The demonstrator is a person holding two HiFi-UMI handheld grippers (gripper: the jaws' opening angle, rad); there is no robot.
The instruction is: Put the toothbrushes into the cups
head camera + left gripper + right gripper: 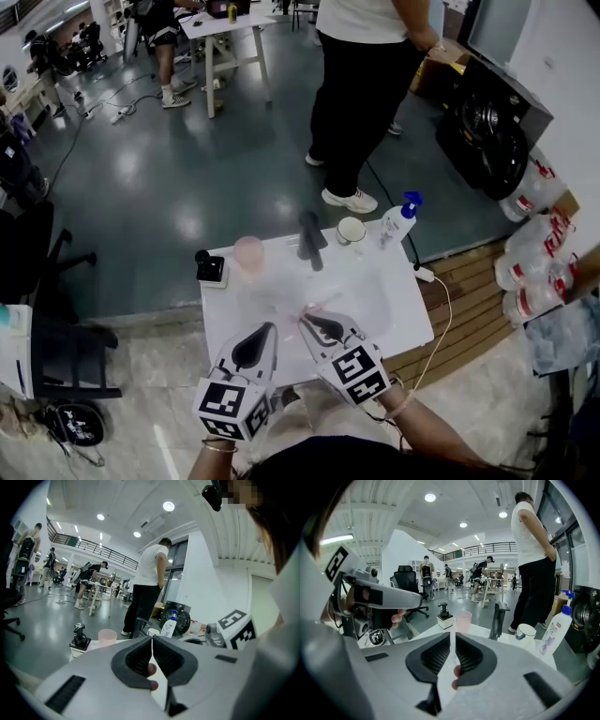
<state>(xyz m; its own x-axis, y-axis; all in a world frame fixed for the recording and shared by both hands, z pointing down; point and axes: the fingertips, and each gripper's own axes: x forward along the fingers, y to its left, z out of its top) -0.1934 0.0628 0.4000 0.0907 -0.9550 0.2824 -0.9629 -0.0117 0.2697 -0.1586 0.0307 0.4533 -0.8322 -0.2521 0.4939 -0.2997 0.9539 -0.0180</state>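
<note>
White, glossy countertop [398, 314] is filling the head view, carrying a translucent pink cup [248, 251], a white cup [352, 230] and a blue-capped bottle [397, 221]. Only here, a faint pink toothbrush [317, 303] seems to be lying in the basin, just ahead of the right gripper [309, 321] and left gripper [269, 328].

In the left gripper view, ribbed black pads [139, 658] are pressing together, holding nothing.

In the right gripper view, the pads are sitting all but closed, also holding nothing. The bottle's purple label print is blurring beyond reading.

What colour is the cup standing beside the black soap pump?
Pale pink. The cup shows best in the right gripper view.
</note>
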